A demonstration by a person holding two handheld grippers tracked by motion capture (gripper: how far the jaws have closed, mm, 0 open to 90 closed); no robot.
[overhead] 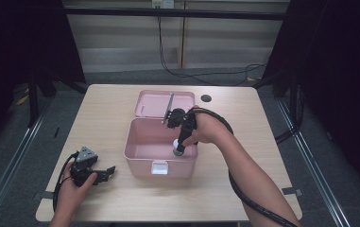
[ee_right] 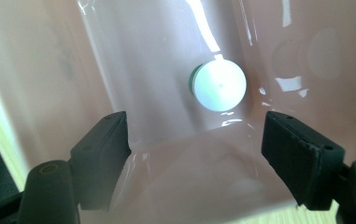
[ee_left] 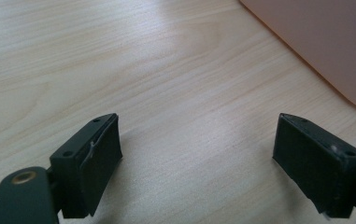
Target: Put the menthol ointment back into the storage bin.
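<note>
- Where the right gripper (overhead: 179, 150) hangs over the pink box (overhead: 142, 158), a small bottle with a white cap (ee_right: 220, 85) stands on the box floor right under it, seen cap-on in the right gripper view.
- The right gripper's jaws are spread wide, and the cap lies beyond and between them, with clear pink floor on either side, so no pad touches it.
- In the high view the bottle sits in the box's near right corner, close against the front wall, and the gripper points down into that corner from the person's right hand (overhead: 205, 128).
- The left gripper (overhead: 103, 174) lies low over the wooden table (overhead: 107, 104), left of the box and apart from it; its jaws stand wide apart with bare wood between them.
- Only a thin green edge of the bottle's body peeks out beside the cap in the right gripper view; the rest is hidden beneath the cap.
- From above, the right gripper's tips overlap the cap, so the gap between them is hard to judge there.
- The high view shows the box's lid (overhead: 156, 101) laid open behind it and a white latch (overhead: 159, 167) on the front wall.
- The left gripper view catches just a pink corner of the box at its upper right.
</note>
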